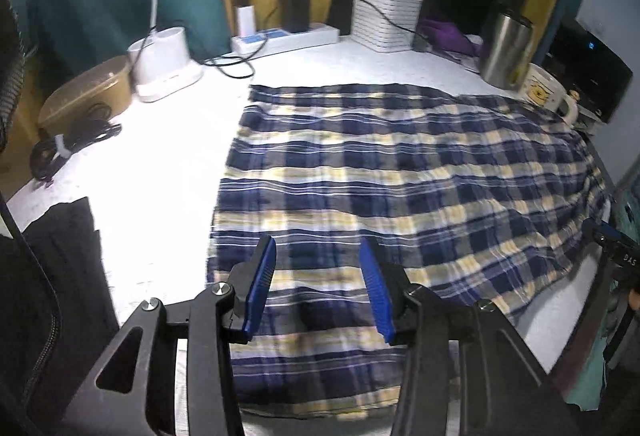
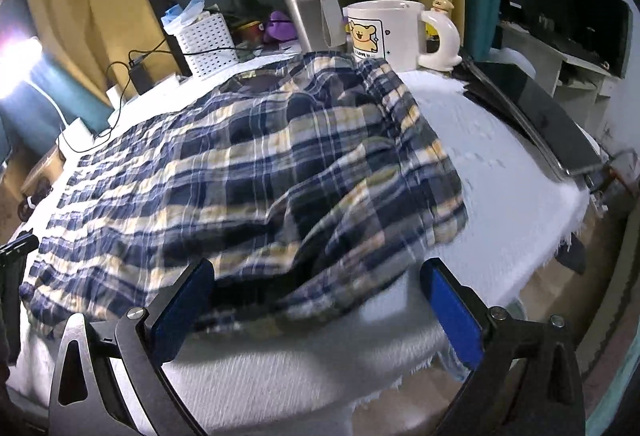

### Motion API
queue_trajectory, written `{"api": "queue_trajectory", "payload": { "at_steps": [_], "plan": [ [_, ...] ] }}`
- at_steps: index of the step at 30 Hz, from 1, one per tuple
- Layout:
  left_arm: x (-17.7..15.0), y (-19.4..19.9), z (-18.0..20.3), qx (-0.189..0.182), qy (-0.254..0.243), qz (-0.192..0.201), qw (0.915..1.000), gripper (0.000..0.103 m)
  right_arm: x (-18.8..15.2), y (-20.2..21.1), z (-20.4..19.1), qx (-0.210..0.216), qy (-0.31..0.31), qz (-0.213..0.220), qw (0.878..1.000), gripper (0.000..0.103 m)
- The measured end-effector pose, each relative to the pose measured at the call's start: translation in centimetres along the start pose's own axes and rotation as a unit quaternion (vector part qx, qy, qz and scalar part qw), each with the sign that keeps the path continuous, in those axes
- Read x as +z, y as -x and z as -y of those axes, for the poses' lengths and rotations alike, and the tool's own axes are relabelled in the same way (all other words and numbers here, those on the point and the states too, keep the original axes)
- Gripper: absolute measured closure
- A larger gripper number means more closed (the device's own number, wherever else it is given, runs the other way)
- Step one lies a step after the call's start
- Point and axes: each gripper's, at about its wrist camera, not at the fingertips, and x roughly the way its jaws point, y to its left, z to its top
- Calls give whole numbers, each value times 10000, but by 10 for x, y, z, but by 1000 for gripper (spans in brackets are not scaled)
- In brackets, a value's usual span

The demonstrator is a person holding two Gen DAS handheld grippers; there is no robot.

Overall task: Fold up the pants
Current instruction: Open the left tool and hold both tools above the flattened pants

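Plaid pants (image 1: 400, 172) are seen spread across the white-covered table (image 1: 168, 164), apparently folded lengthwise, so the crosswise fold is judged next and calls for fresh grips at one end. Left gripper (image 1: 318, 288) is held partly open over the near edge, nothing clamped; right gripper (image 2: 316, 300) is spread wide, nothing pinched. Behind, a mug (image 2: 384, 32) is touched by the cloth.
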Motion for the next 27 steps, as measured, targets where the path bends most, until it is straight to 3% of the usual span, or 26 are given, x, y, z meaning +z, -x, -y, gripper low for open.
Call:
{"api": "queue_trajectory", "payload": {
  "at_steps": [5, 10, 17, 27],
  "plan": [
    [3, -3, -8, 263, 111, 21, 9996, 59, 13, -10, 2, 62, -19, 15, 10000, 0],
    [7, -11, -2, 371, -145, -5, 9992, 59, 22, -19, 1, 79, 2, 31, 10000, 0],
    [13, -26, 9, 358, -361, -178, 9985, 59, 36, -32, -1, 152, -20, 43, 9999, 0],
    [24, -31, 11, 443, -503, -79, 9977, 59, 54, -48, -6, 379, -117, -12, 9992, 0]
  ]
}}
